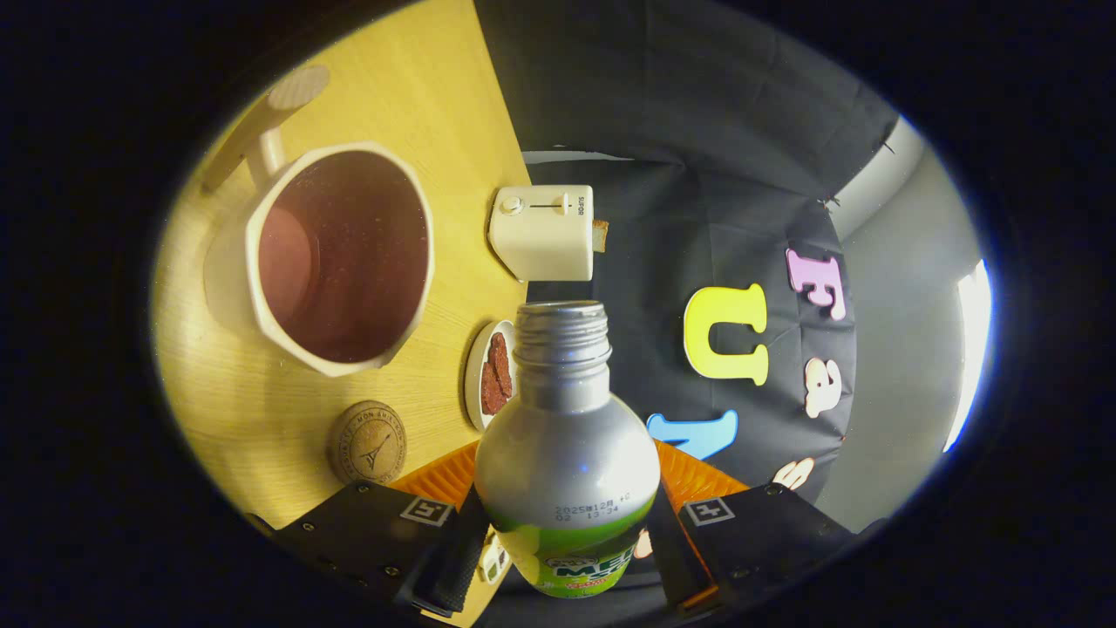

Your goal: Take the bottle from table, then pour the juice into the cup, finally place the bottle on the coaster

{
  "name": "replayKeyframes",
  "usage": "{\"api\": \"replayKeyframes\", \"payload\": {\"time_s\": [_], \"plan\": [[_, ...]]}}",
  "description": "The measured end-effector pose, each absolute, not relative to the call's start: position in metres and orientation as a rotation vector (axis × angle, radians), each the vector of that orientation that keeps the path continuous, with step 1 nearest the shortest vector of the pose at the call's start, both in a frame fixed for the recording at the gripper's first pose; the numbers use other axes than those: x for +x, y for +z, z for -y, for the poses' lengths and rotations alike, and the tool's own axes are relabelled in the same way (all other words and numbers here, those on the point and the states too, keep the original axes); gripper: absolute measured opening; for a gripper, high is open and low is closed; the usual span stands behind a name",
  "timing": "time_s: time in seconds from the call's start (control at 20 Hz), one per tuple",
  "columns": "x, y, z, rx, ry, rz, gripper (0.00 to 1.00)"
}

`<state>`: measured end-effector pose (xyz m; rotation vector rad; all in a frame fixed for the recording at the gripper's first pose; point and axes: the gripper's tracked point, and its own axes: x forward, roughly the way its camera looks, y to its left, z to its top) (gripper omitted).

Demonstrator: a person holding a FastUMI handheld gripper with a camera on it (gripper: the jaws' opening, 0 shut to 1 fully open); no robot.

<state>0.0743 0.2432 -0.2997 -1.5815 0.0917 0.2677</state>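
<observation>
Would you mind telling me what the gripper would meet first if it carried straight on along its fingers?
Holding the bottle, the gripper points past the table edge; beyond the bottle's open mouth the line looks free until the booth's black cloth wall, though depth is unclear.

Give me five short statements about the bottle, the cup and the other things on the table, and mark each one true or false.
1. The tongs grip the bottle from both sides. True.
2. The bottle has its cap on. False: the threaded neck is bare and open.
3. The cup looks empty, with no juice in it. True.
4. The bottle stands on the coaster. False: the coaster is bare on the table, and the bottle is held off it, tilted toward the cup.
5. A toaster sits beyond the bottle's neck, near the small dish. True.
</observation>
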Motion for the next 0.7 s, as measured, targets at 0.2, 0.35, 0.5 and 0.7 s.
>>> {"api": "replayKeyframes", "payload": {"time_s": [0.2,0.35,0.5,0.7], "plan": [[0.078,-0.299,-0.236,-1.502,0.24,-0.104,0.81],[0.077,-0.297,-0.23,-1.424,0.234,-0.125,0.81],[0.075,-0.3,-0.226,-1.293,0.233,-0.155,0.81],[0.072,-0.306,-0.219,-1.097,0.235,-0.205,0.81]]}}
